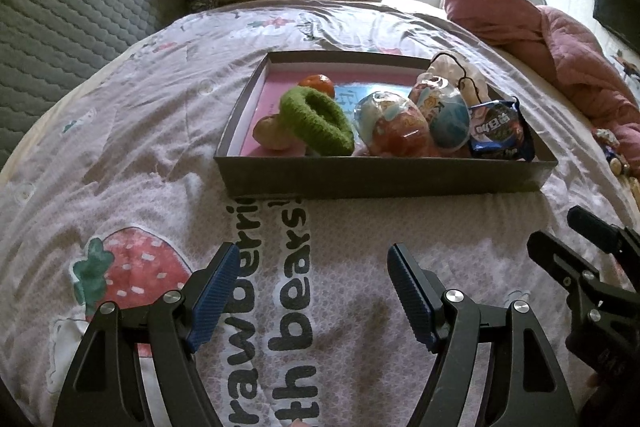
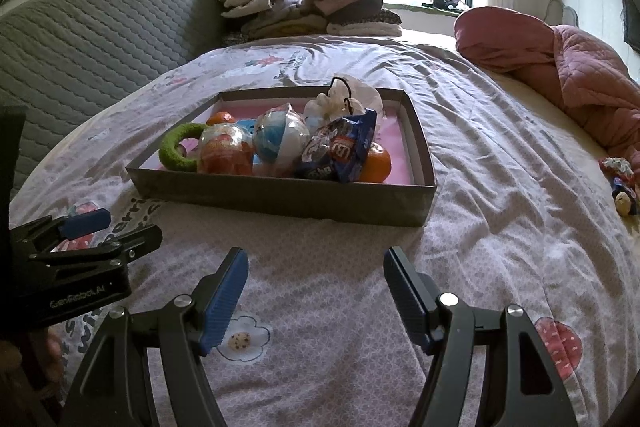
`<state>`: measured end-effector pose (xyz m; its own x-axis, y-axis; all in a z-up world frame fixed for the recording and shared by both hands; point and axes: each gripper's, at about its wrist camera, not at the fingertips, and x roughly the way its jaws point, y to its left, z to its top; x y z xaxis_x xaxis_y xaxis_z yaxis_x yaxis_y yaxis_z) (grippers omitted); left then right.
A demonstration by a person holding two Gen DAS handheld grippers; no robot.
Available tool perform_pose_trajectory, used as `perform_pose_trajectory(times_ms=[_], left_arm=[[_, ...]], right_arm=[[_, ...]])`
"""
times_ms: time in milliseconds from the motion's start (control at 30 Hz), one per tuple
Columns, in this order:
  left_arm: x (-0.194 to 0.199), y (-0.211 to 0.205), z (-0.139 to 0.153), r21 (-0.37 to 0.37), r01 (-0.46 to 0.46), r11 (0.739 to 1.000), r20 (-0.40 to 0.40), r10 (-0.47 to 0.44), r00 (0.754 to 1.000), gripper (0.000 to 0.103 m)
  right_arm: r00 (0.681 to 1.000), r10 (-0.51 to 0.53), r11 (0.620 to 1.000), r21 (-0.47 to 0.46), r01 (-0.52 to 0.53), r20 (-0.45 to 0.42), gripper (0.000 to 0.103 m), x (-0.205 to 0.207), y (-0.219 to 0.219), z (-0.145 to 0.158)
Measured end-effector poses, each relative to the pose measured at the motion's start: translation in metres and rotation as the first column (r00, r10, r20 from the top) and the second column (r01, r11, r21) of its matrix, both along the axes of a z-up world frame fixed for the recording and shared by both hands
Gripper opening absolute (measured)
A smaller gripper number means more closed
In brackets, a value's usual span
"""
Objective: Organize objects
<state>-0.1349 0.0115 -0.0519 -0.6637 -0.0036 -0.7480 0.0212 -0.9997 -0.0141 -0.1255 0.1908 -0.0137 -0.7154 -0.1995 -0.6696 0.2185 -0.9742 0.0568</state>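
Observation:
A shallow dark box [image 1: 384, 179] [image 2: 280, 195] with a pink inside sits on the bed. In it lie a green fuzzy ring [image 1: 316, 121] [image 2: 176, 147], two wrapped toy eggs [image 1: 390, 129] [image 2: 280, 139], a blue snack packet [image 1: 500, 135] [image 2: 344, 147], two oranges [image 1: 318, 85] [image 2: 378, 163], a beige toy [image 1: 272, 135] and a white cloth item [image 2: 348, 95]. My left gripper [image 1: 312, 259] is open and empty, short of the box. My right gripper [image 2: 316, 263] is open and empty, also short of it. Each gripper shows at the edge of the other's view.
The bed has a lilac strawberry-print sheet [image 2: 480, 187]. A pink quilt [image 2: 580, 75] lies bunched at the right, with small toys [image 2: 620, 183] near it. Folded clothes [image 2: 304, 7] are stacked at the back beside a grey padded headboard [image 2: 100, 39].

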Motion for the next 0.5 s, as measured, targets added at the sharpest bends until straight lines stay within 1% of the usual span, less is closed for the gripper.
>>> perform_pose_trajectory(times_ms=[500], left_arm=[[0.0011,0.0019,-0.0033,0.0,0.004,1.0,0.001,-0.004,1.0,0.077]], right_arm=[[1.0,-0.005,1.0,0.004,0.005,0.008,0.07,-0.0005,0.002,-0.0058]])
